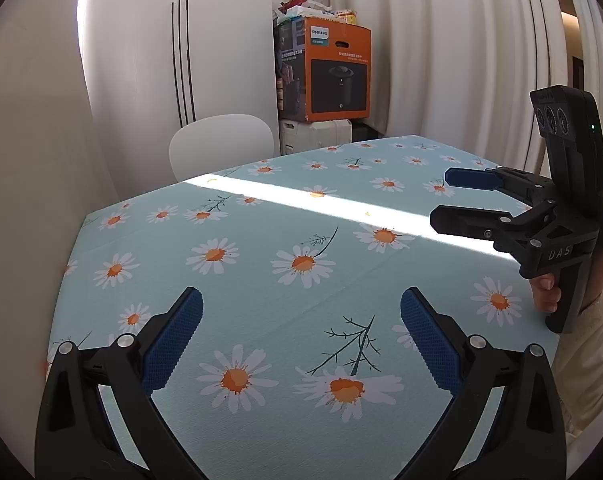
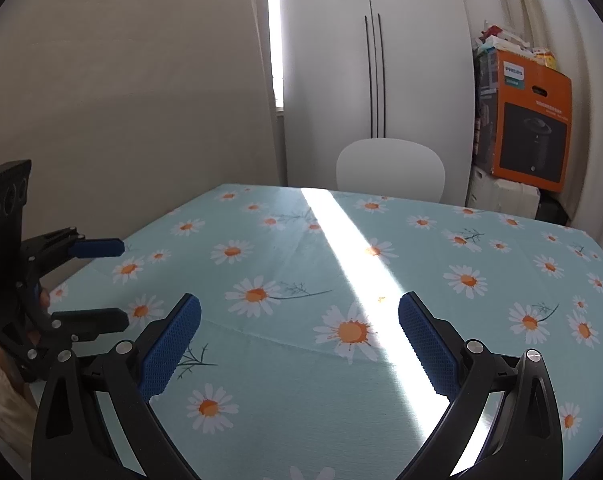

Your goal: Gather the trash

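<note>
Daisy-printed blue cloth covers the worktop (image 1: 261,240), crossed by a sunlight stripe, with no trash visible on it. Behind stand a white chair (image 2: 390,169), white cupboards and an orange Philips box (image 1: 333,70). Both the left gripper (image 1: 301,300) and right gripper (image 2: 299,306) hover above the cloth, fingers spread, grasping nothing.

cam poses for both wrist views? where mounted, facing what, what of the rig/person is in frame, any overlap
Left wrist: sits on the left gripper, looks forward over the daisy tablecloth; its open fingers frame the bottom, the right gripper and a hand show at right.
Right wrist: sits on the right gripper, faces across the same table; its open fingers below, the left gripper at left edge.
Shared: tablecloth, sunlight stripe, white chair, orange Philips box.
</note>
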`<state>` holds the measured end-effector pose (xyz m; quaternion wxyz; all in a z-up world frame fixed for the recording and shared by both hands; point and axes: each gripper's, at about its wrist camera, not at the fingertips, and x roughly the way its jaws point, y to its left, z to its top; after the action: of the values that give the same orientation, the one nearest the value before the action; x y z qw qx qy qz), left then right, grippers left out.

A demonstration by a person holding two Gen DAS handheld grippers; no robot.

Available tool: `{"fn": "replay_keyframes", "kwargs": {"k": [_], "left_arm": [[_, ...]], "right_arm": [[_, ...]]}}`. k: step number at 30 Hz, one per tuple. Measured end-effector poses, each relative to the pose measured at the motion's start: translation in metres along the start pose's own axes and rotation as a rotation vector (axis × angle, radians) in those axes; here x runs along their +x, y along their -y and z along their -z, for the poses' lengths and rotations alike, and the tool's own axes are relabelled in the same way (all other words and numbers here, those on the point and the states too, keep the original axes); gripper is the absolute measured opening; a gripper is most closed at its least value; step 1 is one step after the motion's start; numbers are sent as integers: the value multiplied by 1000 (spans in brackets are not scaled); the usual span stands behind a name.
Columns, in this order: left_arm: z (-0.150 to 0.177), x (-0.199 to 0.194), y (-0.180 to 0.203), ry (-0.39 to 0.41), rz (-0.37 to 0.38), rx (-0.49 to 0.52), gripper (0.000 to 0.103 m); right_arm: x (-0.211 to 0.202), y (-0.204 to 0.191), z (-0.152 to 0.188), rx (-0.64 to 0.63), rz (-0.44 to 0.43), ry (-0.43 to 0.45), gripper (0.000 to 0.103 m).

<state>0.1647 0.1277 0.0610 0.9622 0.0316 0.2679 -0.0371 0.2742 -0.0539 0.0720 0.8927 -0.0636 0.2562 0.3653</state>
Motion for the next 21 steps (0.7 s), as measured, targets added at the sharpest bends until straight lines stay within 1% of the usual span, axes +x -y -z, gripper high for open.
{"fn": "replay_keyframes", "kwargs": {"k": [18,21], "left_arm": [[0,0,-1,-1,14,-2,97],[-1,3,-5,-14,-24,-21,97]], "right_arm": [[7,-1,0,3,6,-26,95],[16,4,-1,36,52,-66,95]]}}
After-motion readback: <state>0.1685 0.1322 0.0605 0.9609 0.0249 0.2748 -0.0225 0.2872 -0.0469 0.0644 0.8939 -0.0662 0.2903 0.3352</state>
